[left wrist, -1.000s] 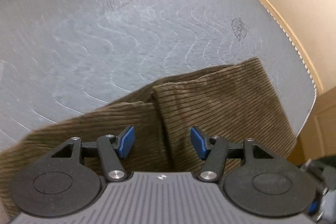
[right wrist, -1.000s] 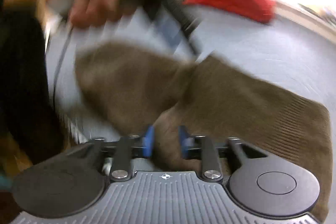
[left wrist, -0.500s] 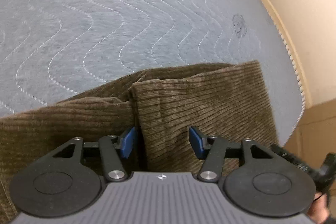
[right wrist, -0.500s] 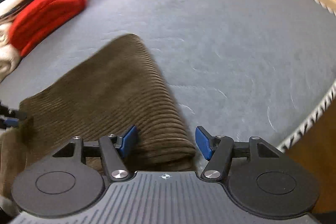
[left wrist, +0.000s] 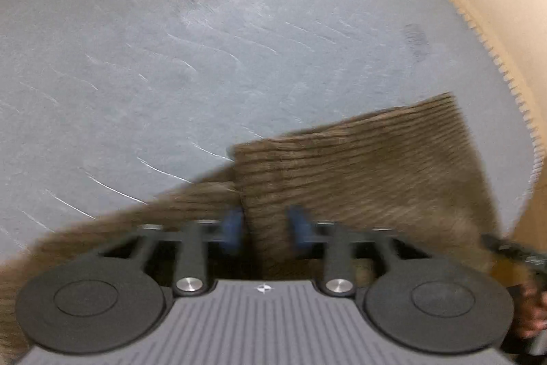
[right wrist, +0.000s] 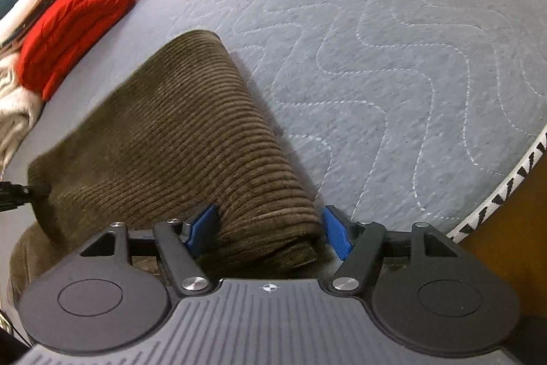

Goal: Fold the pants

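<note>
Folding's partway: pants [right wrist: 177,139] are lying doubled on the grey mattress [right wrist: 393,57]. Your left gripper [left wrist: 265,226] is pinching a fold (blurry); right gripper [right wrist: 268,230] is straddling the edge, jaws apart. Final fold's pending.

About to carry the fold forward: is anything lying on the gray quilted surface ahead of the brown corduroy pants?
Nothing visible. The quilted gray surface beyond the corduroy pants is bare. The folded red garment sits off to the side by the far edge. The left gripper and right gripper already straddle the fabric.
</note>
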A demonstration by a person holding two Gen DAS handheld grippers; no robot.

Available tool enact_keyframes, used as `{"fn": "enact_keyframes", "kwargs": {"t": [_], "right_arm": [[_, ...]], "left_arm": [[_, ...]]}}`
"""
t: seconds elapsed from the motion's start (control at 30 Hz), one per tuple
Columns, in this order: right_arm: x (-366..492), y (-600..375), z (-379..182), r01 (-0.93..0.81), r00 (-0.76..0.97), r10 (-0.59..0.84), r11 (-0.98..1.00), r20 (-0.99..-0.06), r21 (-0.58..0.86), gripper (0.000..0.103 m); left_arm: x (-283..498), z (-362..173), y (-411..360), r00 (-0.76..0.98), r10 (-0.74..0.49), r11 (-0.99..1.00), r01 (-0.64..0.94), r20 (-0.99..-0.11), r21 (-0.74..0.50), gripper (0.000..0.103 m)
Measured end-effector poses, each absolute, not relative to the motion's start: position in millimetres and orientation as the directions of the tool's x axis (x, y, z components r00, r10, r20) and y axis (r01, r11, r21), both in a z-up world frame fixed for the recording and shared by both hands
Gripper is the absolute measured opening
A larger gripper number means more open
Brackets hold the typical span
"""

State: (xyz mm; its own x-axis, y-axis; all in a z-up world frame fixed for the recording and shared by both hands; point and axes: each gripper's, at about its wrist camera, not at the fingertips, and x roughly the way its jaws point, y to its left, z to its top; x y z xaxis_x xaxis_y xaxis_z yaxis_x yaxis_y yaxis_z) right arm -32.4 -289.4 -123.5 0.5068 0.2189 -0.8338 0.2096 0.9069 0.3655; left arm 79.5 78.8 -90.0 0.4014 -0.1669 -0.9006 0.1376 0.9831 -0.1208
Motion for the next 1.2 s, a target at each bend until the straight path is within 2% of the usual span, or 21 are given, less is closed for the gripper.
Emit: {"fn": "enact_keyframes", "kwargs": {"t": [0.07,0.1,0.13,0.2,0.3,0.37,0.47,0.53,0.7,0.83,0.93,1.0,1.1,1.13,1.2], "right_arm": [[-32.2,-286.4,-123.1,0.204,0.508,0.211,0.913,-0.835,0.354,0.066],[-33.0,-285.3,-121.9,0.206,0.509,0.202,0.915,-0.837,0.346,0.063],[-33.6,-283.8,-121.3,0.206,0.510,0.191,0.920,-0.838,0.335,0.061],[-36.0,-280.3,-118.4,0.196,0.517,0.171,0.930,-0.839,0.310,0.053],[-37.9,-277.5,-115.7,0.188,0.532,0.154,0.937,-0.832,0.293,0.043],[-38.3,-277.9,-114.7,0.192,0.538,0.151,0.936,-0.829,0.295,0.041],[-39.5,-276.3,-112.2,0.194,0.544,0.141,0.938,-0.827,0.287,0.039],[-39.4,-275.8,-110.6,0.199,0.545,0.134,0.938,-0.828,0.283,0.040],[-41.2,-281.2,-107.4,0.244,0.539,0.131,0.921,-0.832,0.303,0.048],[-41.8,-284.8,-108.6,0.255,0.537,0.129,0.917,-0.833,0.307,0.049],[-41.3,-283.1,-109.5,0.247,0.536,0.125,0.923,-0.835,0.297,0.049],[-40.5,-282.2,-109.4,0.249,0.534,0.122,0.923,-0.837,0.294,0.049],[-40.4,-281.6,-109.7,0.258,0.532,0.118,0.921,-0.838,0.293,0.050],[-40.0,-281.3,-109.5,0.258,0.532,0.117,0.921,-0.839,0.292,0.050],[-40.2,-280.0,-108.6,0.257,0.532,0.115,0.922,-0.839,0.289,0.051]], "left_arm": [[70.6,-73.4,74.3,0.508,-0.068,0.990,0.143,-0.859,0.006,0.066],[64.6,-63.7,71.8,0.560,-0.049,0.987,0.155,-0.827,0.047,0.062],[60.2,-56.1,71.6,0.591,-0.068,0.983,0.175,-0.804,0.046,0.050],[49.7,-44.5,65.7,0.615,-0.185,0.965,0.260,-0.767,-0.024,0.029],[37.7,-46.8,46.8,0.573,-0.307,0.905,0.422,-0.760,-0.048,0.023],[37.3,-68.4,33.6,0.498,-0.265,0.876,0.482,-0.826,0.010,0.024],[44.4,-117.8,24.0,0.400,0.027,0.853,0.469,-0.916,0.230,0.027],[45.7,-123.1,25.3,0.401,0.103,0.839,0.457,-0.910,0.297,0.027],[35.7,-76.1,37.3,0.491,-0.100,0.880,0.449,-0.865,0.153,0.027],[17.4,-65.9,35.7,0.490,-0.219,0.841,0.533,-0.844,0.091,0.027],[1.0,-68.8,31.7,0.422,-0.311,0.791,0.612,-0.851,0.014,0.028],[-16.8,-78.2,20.6,0.369,-0.296,0.758,0.652,-0.881,0.018,0.031],[-24.8,-110.8,12.7,0.314,-0.124,0.726,0.675,-0.941,0.130,0.037],[-25.6,-114.6,13.4,0.310,-0.102,0.724,0.675,-0.945,0.143,0.040],[-21.3,-104.6,16.2,0.327,-0.131,0.750,0.650,-0.936,0.122,0.040]]}}
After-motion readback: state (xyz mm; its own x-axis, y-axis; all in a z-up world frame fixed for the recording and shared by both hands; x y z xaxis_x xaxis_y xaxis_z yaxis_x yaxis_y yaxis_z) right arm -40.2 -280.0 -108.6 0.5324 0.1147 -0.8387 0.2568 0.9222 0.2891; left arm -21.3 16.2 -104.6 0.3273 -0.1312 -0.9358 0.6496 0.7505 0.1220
